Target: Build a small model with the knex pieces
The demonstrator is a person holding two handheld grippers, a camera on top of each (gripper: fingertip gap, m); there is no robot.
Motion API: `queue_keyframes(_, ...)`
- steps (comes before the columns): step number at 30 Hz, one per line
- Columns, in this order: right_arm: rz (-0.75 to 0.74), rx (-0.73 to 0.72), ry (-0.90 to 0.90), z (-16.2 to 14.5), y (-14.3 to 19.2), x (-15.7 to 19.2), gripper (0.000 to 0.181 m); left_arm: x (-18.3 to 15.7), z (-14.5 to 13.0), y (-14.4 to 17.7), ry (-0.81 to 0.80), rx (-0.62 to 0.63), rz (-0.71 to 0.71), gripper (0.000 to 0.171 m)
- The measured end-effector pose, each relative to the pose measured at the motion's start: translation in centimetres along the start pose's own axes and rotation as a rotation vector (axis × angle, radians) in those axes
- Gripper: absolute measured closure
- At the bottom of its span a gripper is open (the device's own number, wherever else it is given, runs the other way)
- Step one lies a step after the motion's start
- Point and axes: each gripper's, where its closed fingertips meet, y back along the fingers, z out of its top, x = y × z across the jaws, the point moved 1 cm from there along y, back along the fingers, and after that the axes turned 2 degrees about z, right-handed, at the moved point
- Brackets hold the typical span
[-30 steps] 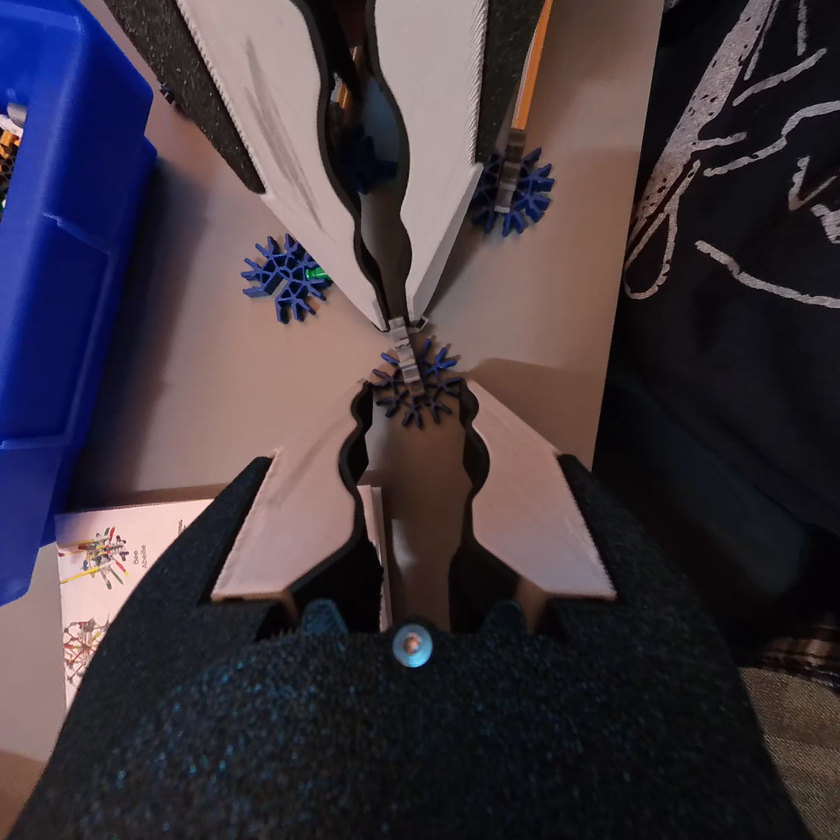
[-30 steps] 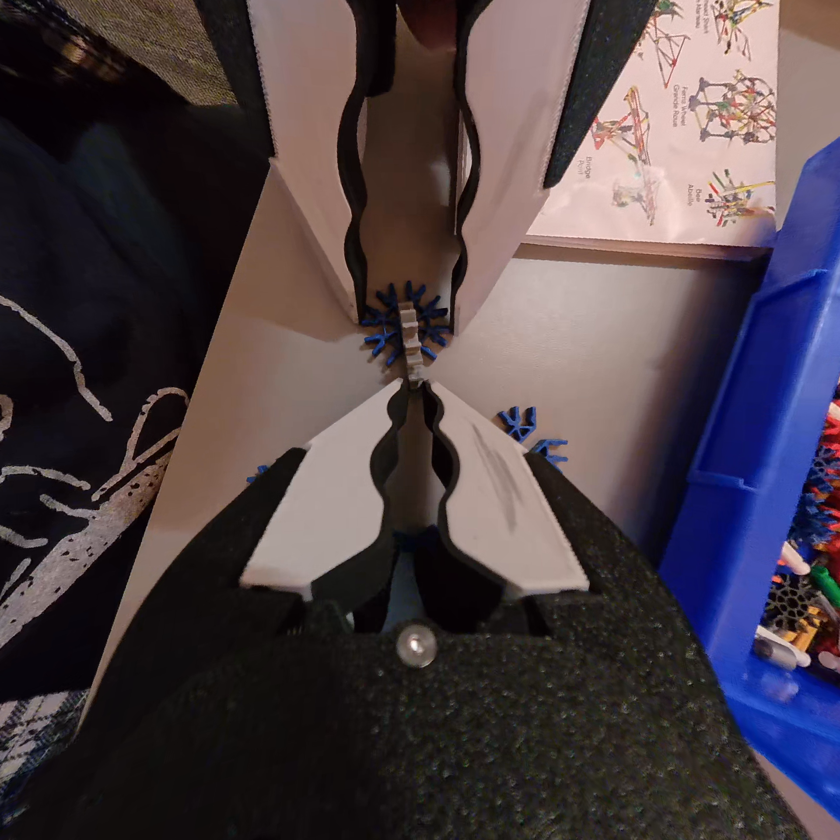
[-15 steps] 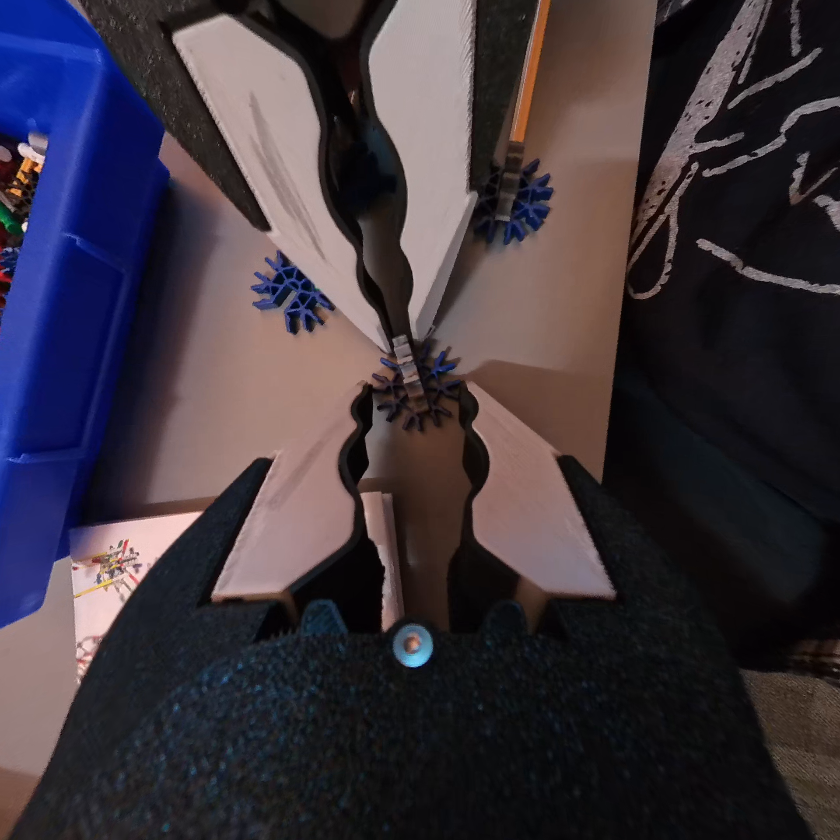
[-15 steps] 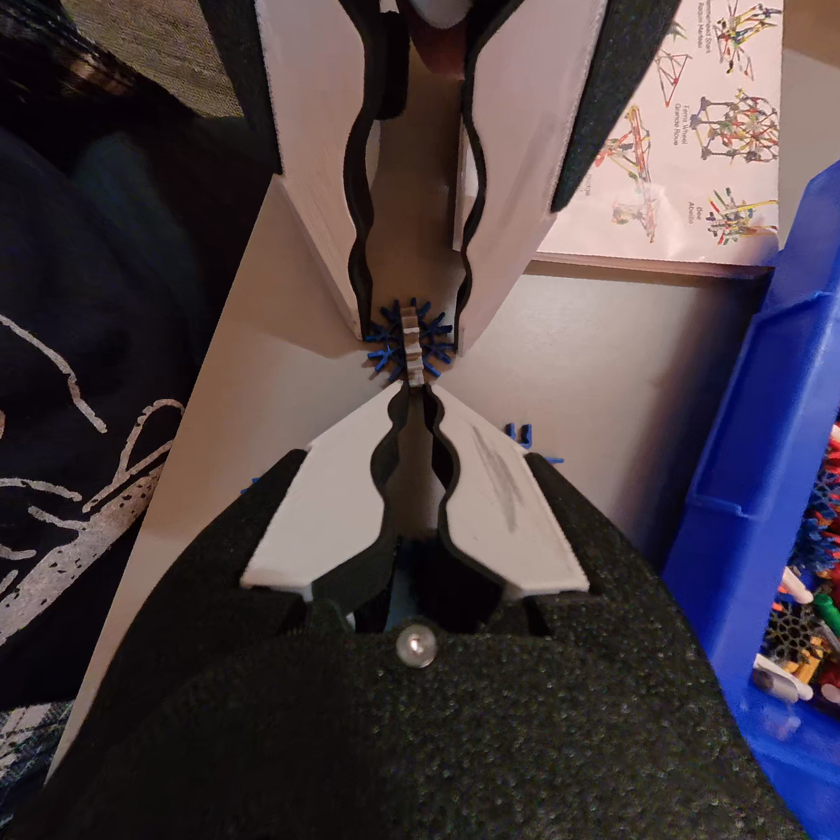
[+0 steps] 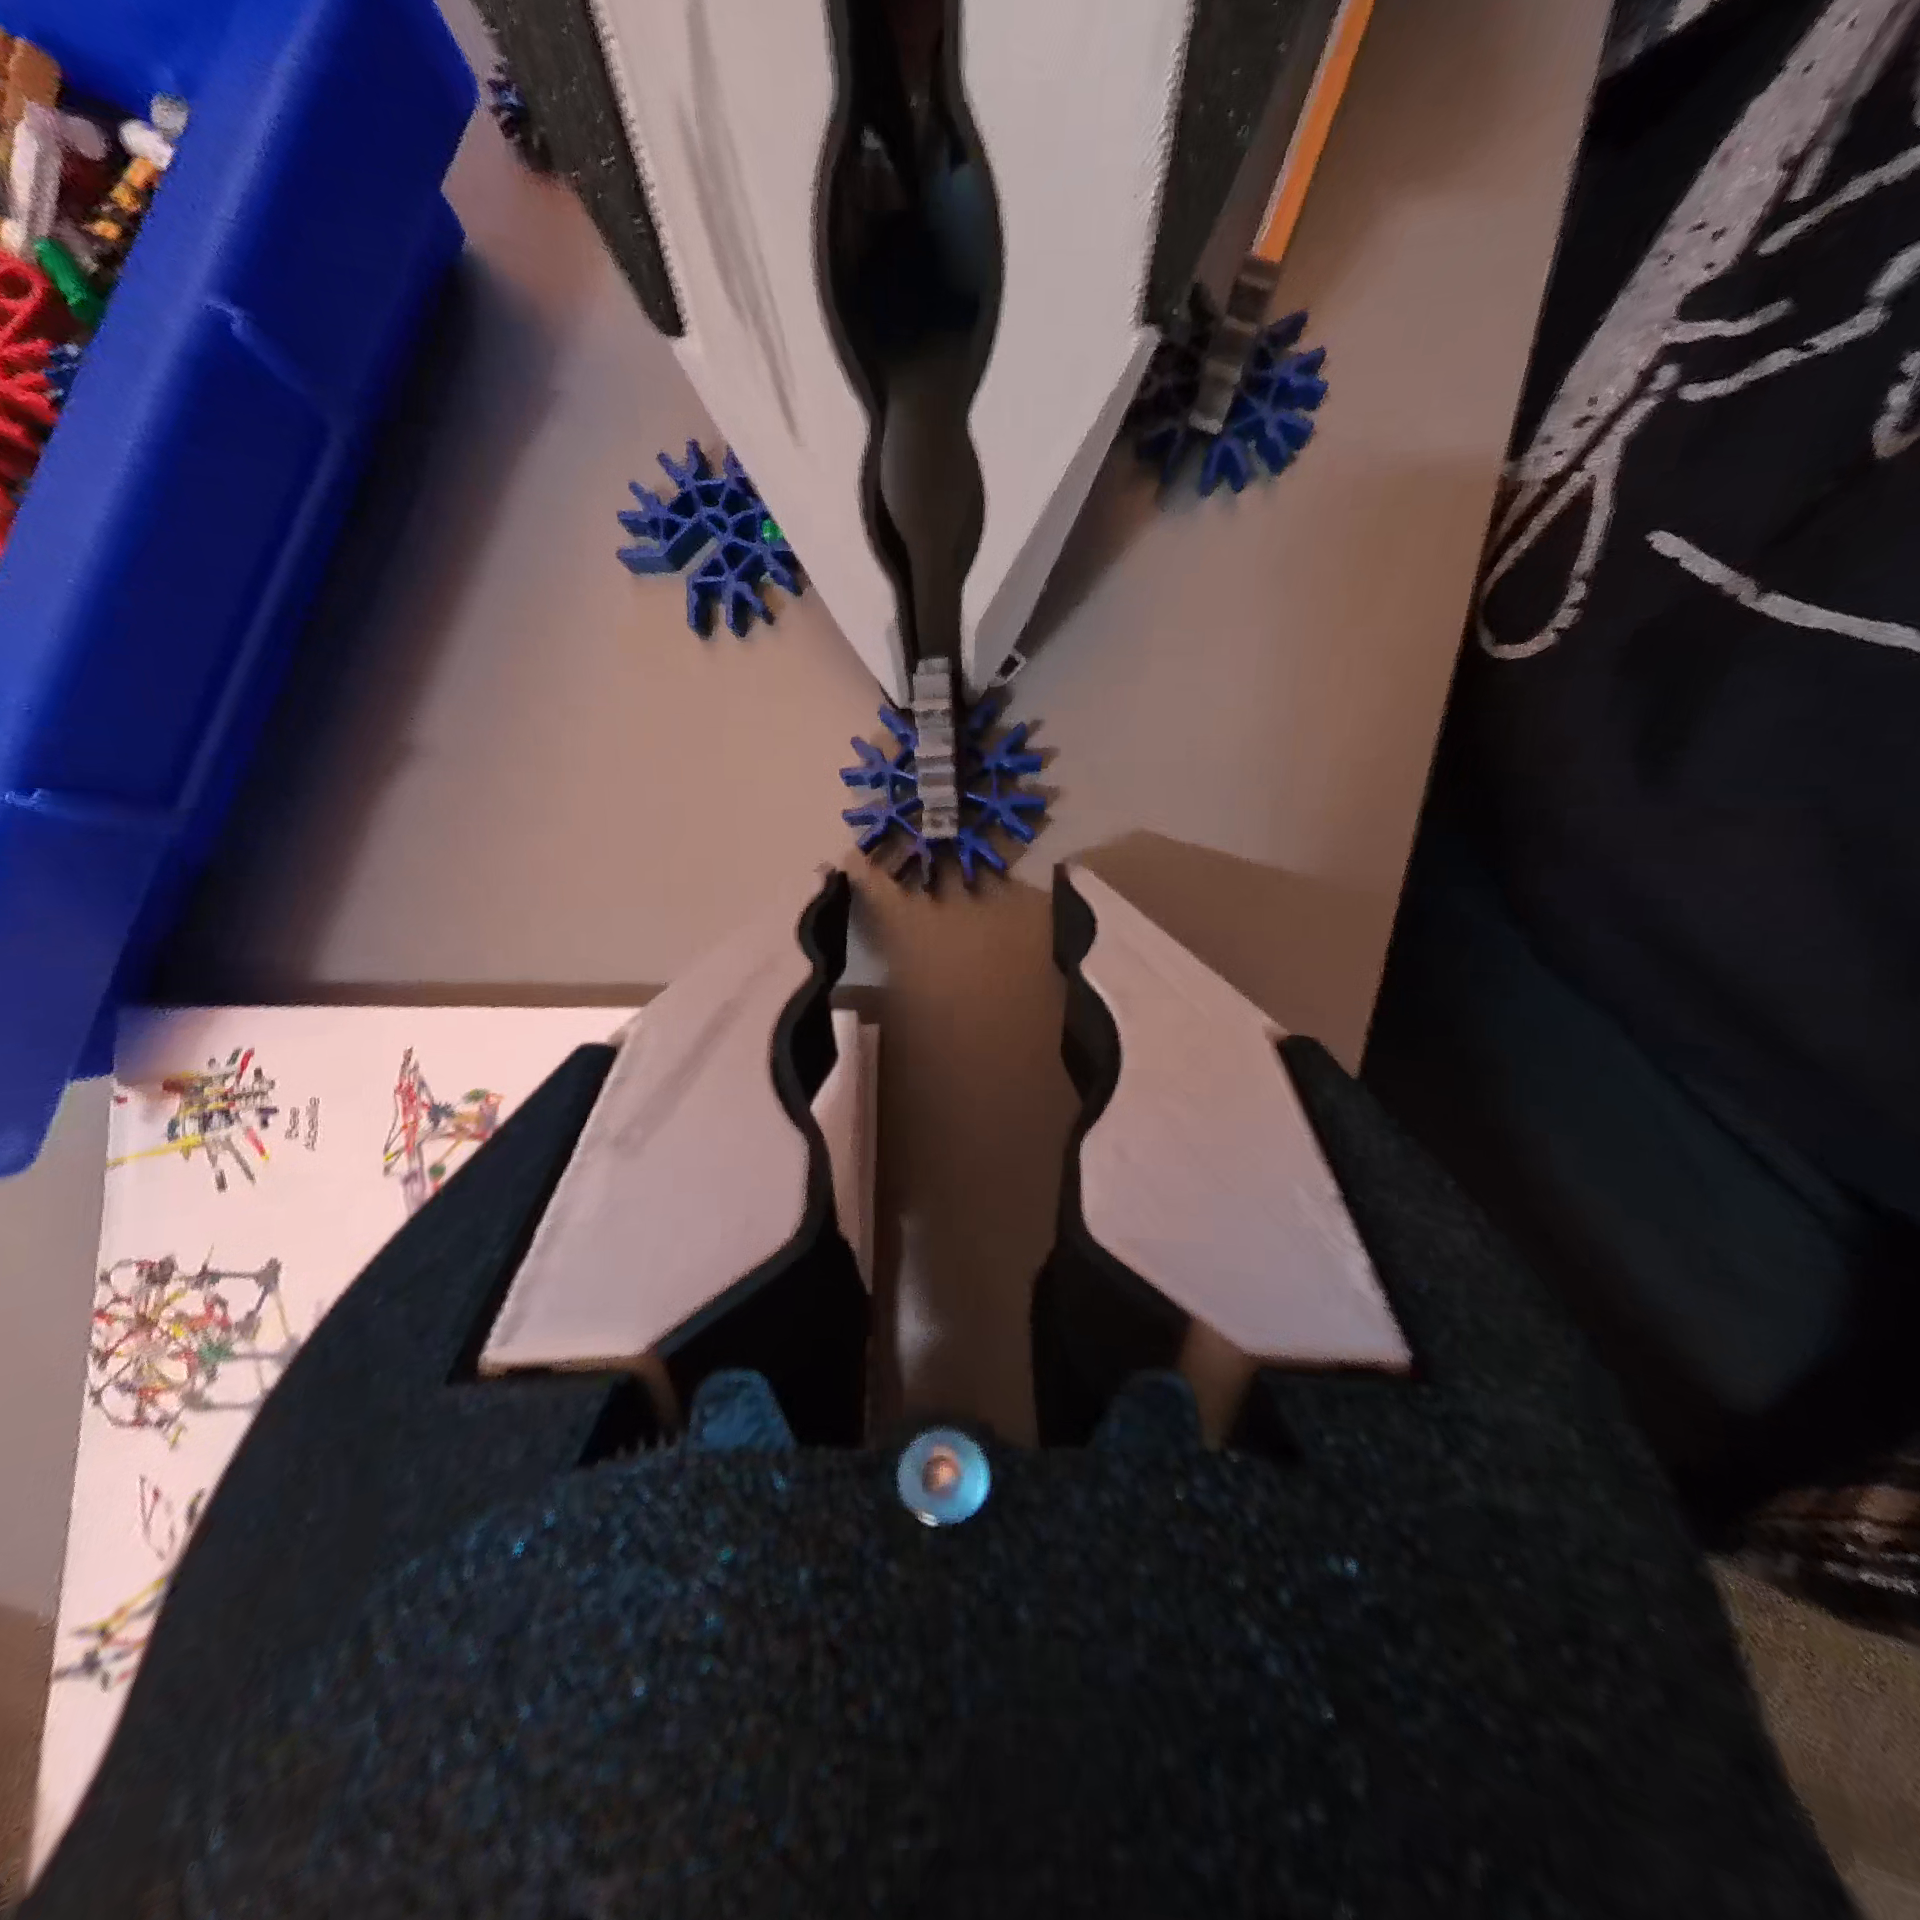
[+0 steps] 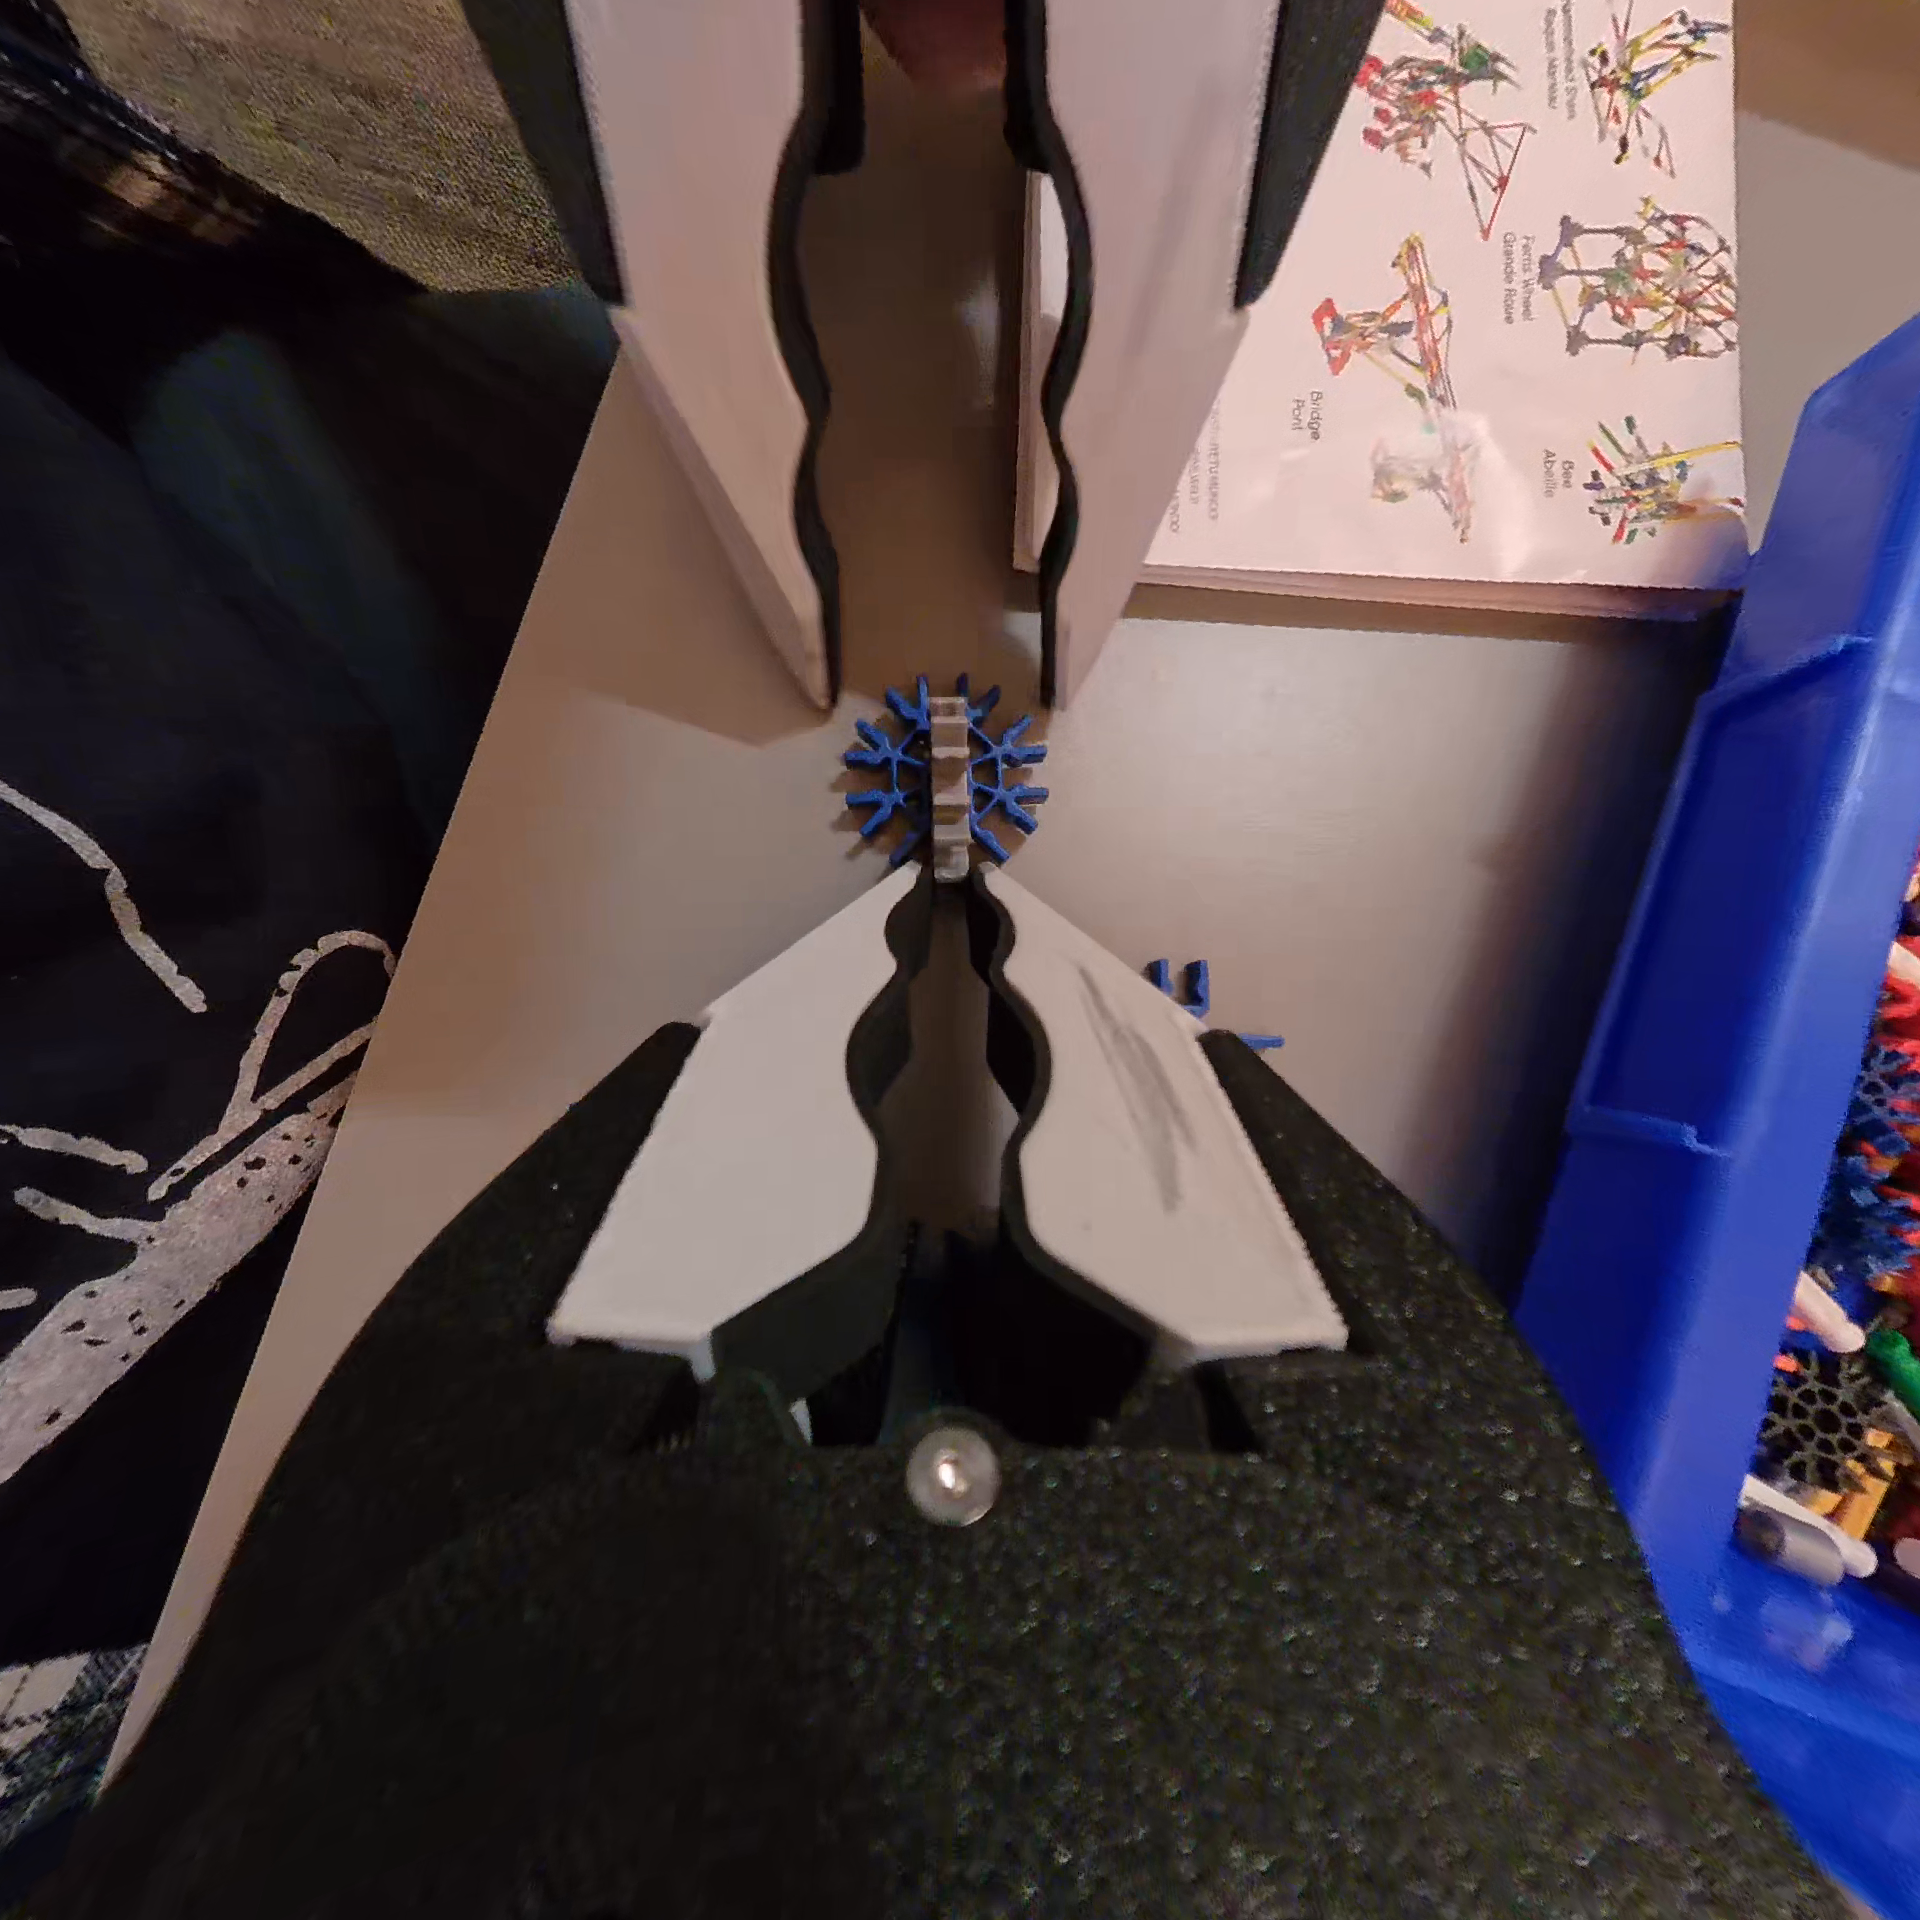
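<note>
The right gripper (image 6: 948, 878) still pinches the grey piece (image 6: 948, 792) on the blue connector (image 6: 945, 774). The left gripper (image 5: 945, 883), fingers spread, has backed off the connector it straddled.

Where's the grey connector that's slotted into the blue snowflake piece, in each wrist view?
Left wrist view: grey connector sits above centre, pinched at its far end by the right gripper, just beyond the open left gripper.
Right wrist view: grey connector sits above centre, at the right gripper.
Shared landmark: blue bin.
</note>
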Motion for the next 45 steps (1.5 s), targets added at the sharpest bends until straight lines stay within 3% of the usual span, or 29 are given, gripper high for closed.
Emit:
queue_keyframes(3, 0.002, 0.003, 0.008, 0.1, -0.1, 0.0, 0.176, 0.1, 0.1, -0.2, 0.016, -0.022, 0.002, 0.148)
queue_keyframes(27, -0.029, 0.008, -0.022, -0.3, 0.3, -0.1, 0.172, 0.3, 0.4, -0.5, 0.016, -0.033, 0.004, 0.153)
queue_keyframes(33, -0.032, 0.0, -0.009, -0.6, 0.8, -0.4, 0.181, 0.3, 0.3, -0.5, 0.022, -0.034, -0.01, 0.152)
queue_keyframes(45, -0.036, -0.04, -0.009, -0.3, 0.3, -0.2, 0.181, 0.5, 0.6, -0.7, 0.024, -0.058, -0.016, 0.154)
